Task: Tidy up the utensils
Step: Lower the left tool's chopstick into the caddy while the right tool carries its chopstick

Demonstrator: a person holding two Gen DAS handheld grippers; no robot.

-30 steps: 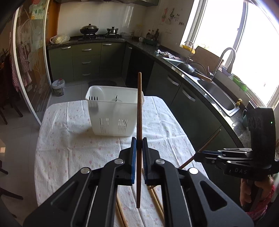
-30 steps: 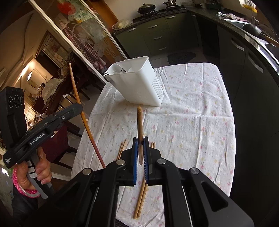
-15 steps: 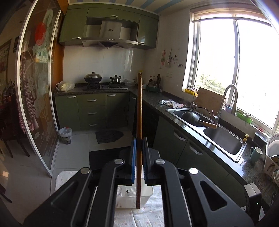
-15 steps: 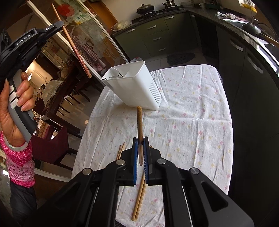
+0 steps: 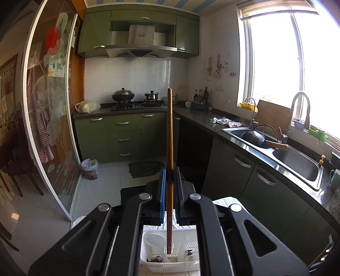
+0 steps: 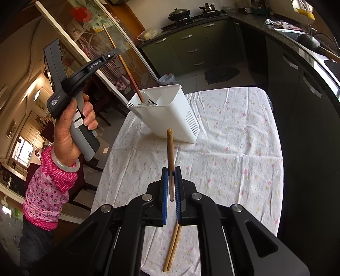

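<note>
- L gripper point(image 5: 169, 180) clamped on long chopstick point(image 5: 169, 148), tip dipping into white caddy point(image 6: 170, 110) below; forks inside
- R gripper point(image 6: 171, 186) clamped on 2nd chopstick point(image 6: 170, 148); caddy ahead, chopstick pair point(image 6: 172, 248) on cloth beneath

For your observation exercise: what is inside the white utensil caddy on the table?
The white caddy holds dividers, a white cup-shaped insert, dark utensil pieces and the chopstick's lower tip. Its walls hide the bottom.

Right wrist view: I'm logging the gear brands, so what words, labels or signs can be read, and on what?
"GenRobot.AI": on the upper arm of the left gripper.
"Data Acquisition System": on that gripper's body by the hand; small, read with some doubt.
Badge on the range hood: too small to read.
Papers on the glass door: blurred.
</note>
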